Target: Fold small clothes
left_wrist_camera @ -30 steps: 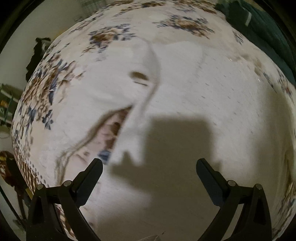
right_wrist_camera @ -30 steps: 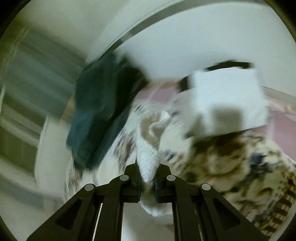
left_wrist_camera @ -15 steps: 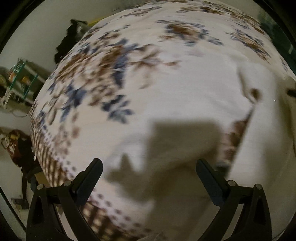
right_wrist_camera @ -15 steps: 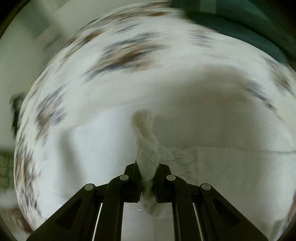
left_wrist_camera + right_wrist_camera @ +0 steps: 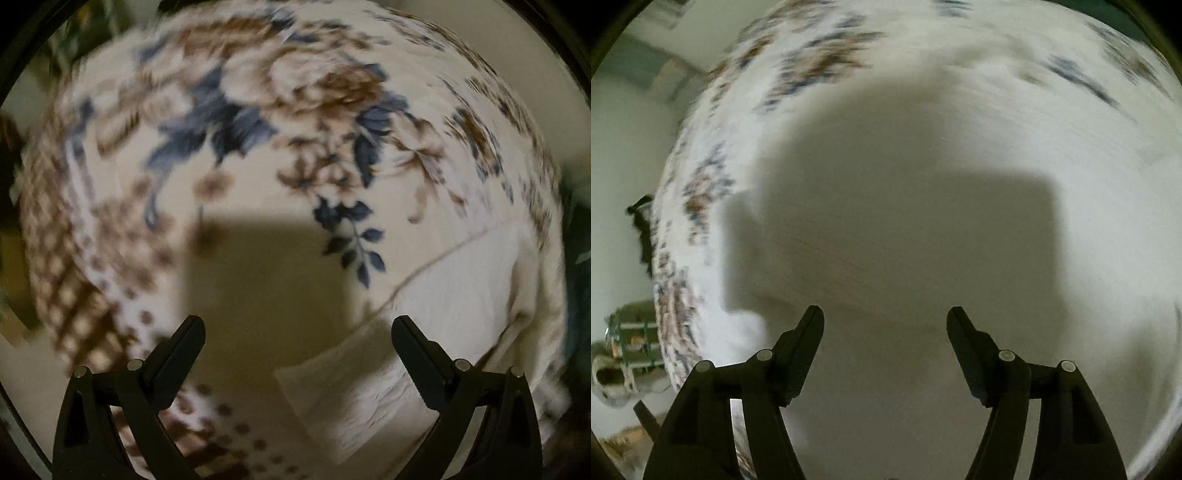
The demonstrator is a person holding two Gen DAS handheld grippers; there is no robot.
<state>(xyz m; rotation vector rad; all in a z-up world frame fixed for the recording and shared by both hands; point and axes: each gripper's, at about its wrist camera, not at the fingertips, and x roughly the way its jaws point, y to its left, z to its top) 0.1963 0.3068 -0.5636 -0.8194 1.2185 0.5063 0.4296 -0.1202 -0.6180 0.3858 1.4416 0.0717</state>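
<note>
Floral bedspread point(image 5: 295, 110), cream with blue and brown flower prints and a brown checked border, fills the left wrist view; this sheet is the landmark for all positions below. Motion blur softens the whole view.

Left wrist view:
- Left gripper point(image 5: 297, 328): fingers spread wide apart, nothing between them, hanging over the bedspread.
- White garment point(image 5: 461, 314): lies flat on the bedspread, at the right of the flower prints. One folded corner reaches in below the gap between the fingers, nearer the right finger. Whether the finger touches the cloth cannot be told.
- A square dark shadow falls on the bedspread and on the garment corner, directly ahead of the fingers.
- Dark green fabric point(image 5: 578, 258) shows beyond the bedspread at the right edge.

Right wrist view:
- Right gripper point(image 5: 885, 317): fingers apart, nothing clamped.
- White garment point(image 5: 997, 122): covers nearly all of the bedspread point(image 5: 701, 206) ahead of and beneath the fingers; a large shadow lies on it. Blur hides folds and edges.
- Only a floral strip of the bedspread shows, at the left and top of the garment.
- Shown here only: a small rack with green rails point(image 5: 635, 343) beside the bedspread's left edge, low in the view, and a dark object point(image 5: 642, 221) against the pale wall above it.
</note>
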